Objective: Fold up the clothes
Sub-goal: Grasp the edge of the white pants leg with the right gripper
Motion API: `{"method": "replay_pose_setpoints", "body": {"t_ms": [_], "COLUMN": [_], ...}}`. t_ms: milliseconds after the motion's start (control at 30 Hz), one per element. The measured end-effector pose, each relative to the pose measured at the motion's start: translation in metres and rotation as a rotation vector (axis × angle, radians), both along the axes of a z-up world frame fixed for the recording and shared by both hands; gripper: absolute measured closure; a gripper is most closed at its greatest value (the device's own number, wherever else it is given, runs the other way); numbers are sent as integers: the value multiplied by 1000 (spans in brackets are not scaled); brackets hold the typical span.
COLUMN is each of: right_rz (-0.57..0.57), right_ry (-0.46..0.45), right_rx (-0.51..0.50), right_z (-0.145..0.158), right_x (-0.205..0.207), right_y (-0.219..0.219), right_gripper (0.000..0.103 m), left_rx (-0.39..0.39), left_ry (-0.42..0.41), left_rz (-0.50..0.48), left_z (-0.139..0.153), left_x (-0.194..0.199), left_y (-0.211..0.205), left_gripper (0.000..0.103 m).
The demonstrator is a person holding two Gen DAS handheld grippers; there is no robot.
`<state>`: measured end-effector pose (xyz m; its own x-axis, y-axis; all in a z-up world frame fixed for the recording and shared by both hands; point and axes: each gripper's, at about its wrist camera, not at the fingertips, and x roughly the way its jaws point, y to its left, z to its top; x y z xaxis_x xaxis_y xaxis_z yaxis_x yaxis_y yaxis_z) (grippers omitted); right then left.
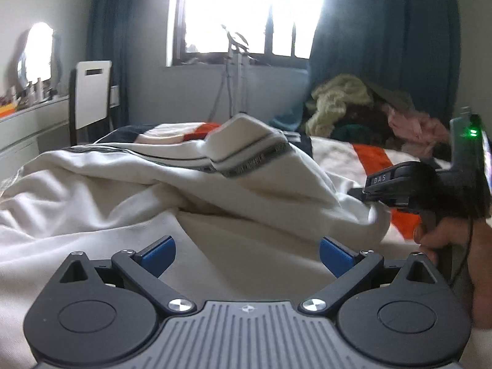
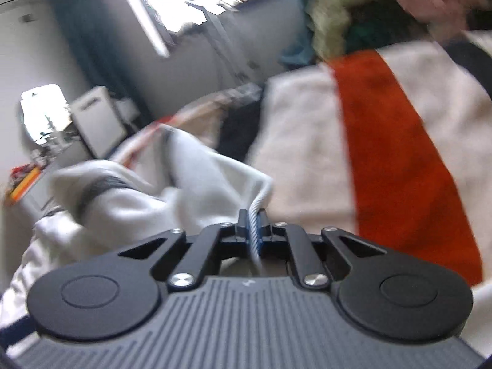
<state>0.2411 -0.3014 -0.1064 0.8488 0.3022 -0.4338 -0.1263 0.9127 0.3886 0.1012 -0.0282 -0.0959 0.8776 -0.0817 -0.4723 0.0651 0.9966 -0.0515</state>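
We note the right tongs (image 2: pixel 252 215) clenched on the white garment's (image 1: pixel 129 178) ribbed hem, their body marked "DAS"; left tongs (image 1: pixel 247 253) released above it.

Garment (image 1: pixel 147 184) on bed cover (image 1: pixel 369 153), clothes heap (image 1: pixel 353 104) behind at right, chair (image 1: pixel 92 92) behind at left

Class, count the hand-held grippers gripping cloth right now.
1: the right hand-held gripper pinches the white garment's edge. The left hand-held gripper is open, holding nothing.
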Motion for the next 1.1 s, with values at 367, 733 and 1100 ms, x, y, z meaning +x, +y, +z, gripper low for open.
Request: {"method": "replay_pose_setpoints", "body": {"t_ms": [367,733,1100], "right_rz": [412,602,445], "right_ry": [-84,-74,75], "right_rx": [-4,-95,375], "right_z": [0,3,26], "right_x": [-37,-81,-65], "right_y": [88,147,68], "right_gripper": [97,95,40], "left_rx": [-75,-56,-146], "left_ry": [-114,-144,-69], "left_rz": [-3,141,144], "left_z": [51,63,48], "left_x": [-33,-20,-14], "left_y": [50,86,97], "left_gripper": [2,1,1]}}
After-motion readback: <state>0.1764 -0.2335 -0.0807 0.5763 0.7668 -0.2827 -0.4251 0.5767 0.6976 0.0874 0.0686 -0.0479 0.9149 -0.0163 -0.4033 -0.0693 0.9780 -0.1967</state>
